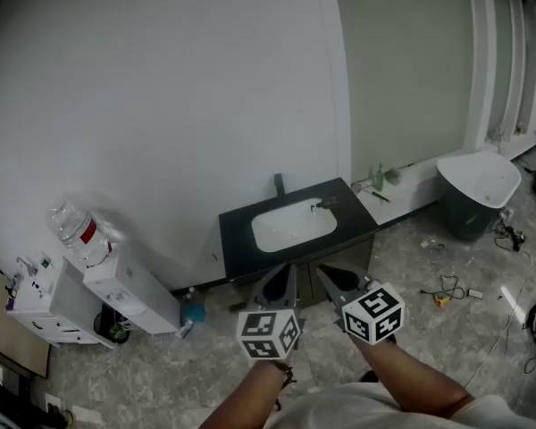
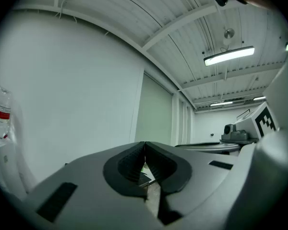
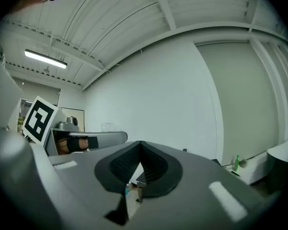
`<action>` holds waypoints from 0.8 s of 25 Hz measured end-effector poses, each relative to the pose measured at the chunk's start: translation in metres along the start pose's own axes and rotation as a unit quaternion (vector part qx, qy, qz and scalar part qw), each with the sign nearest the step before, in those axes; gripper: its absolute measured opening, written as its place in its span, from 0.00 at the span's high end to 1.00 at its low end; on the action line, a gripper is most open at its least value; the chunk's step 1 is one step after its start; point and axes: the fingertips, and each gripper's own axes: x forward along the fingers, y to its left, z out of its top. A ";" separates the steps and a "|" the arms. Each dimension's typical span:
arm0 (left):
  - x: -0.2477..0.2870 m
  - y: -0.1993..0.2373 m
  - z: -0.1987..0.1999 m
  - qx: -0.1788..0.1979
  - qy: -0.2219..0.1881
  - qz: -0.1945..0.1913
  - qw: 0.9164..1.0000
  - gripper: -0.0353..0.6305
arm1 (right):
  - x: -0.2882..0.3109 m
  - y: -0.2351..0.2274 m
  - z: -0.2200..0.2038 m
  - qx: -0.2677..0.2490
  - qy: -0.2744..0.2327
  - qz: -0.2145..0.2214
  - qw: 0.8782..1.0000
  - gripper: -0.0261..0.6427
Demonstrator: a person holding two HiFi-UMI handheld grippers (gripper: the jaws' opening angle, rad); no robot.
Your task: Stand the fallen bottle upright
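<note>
A washroom is seen from above. At the far left, a large clear water bottle [image 1: 79, 231] is mounted on top of a white dispenser [image 1: 129, 298], presumably so that its taps are fed.

Just to the right, on the floor near the left front corner of the counter, a small blue item [image 1: 193, 309] is seen. It may be the fallen bottle (it is too small for that to be told).

A black counter [image 1: 239, 223] with a white sink [image 1: 293, 223] is set against the wall. Before its near edge, the left gripper [image 1: 282, 277] and the right gripper [image 1: 332, 277] are held level and side by side. The jaws of each are pressed together with nothing between them, which is judged a waiting pose before any reach.

On the ledge [image 1: 417, 184] to the right of the counter, a green bottle [image 1: 378, 178] is seen standing upright.
</note>
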 end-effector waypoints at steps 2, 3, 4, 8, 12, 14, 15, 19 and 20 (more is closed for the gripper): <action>0.001 0.001 0.000 -0.001 0.000 0.000 1.000 0.94 | 0.001 -0.001 -0.001 0.000 0.001 -0.001 1.000 0.96; 0.001 0.002 -0.001 -0.002 0.000 0.000 1.000 0.94 | 0.002 -0.001 -0.001 0.000 0.001 -0.001 1.000 0.96; 0.002 0.003 -0.001 -0.002 0.000 0.000 1.000 0.94 | 0.003 -0.001 -0.002 -0.001 0.001 0.000 1.000 0.96; 0.005 0.004 -0.005 -0.004 0.002 -0.001 1.000 0.94 | 0.005 -0.002 -0.004 0.007 -0.006 0.009 1.000 0.96; 0.015 0.007 -0.010 -0.006 0.008 -0.002 1.000 0.94 | 0.008 -0.011 -0.007 0.012 -0.007 0.010 1.000 0.96; 0.023 0.009 -0.013 -0.006 0.012 -0.002 1.000 0.94 | 0.012 -0.019 -0.010 0.015 -0.005 0.010 1.000 0.96; 0.027 0.010 -0.016 -0.006 0.014 -0.002 1.000 0.94 | 0.015 -0.024 -0.012 0.017 -0.004 0.010 1.000 0.96; 0.053 0.015 -0.027 -0.010 0.025 -0.001 1.000 0.94 | 0.026 -0.049 -0.017 0.025 -0.003 0.015 1.000 0.96; 0.061 0.018 -0.030 -0.012 0.027 0.001 1.000 0.94 | 0.031 -0.057 -0.019 0.026 -0.003 0.017 1.000 0.96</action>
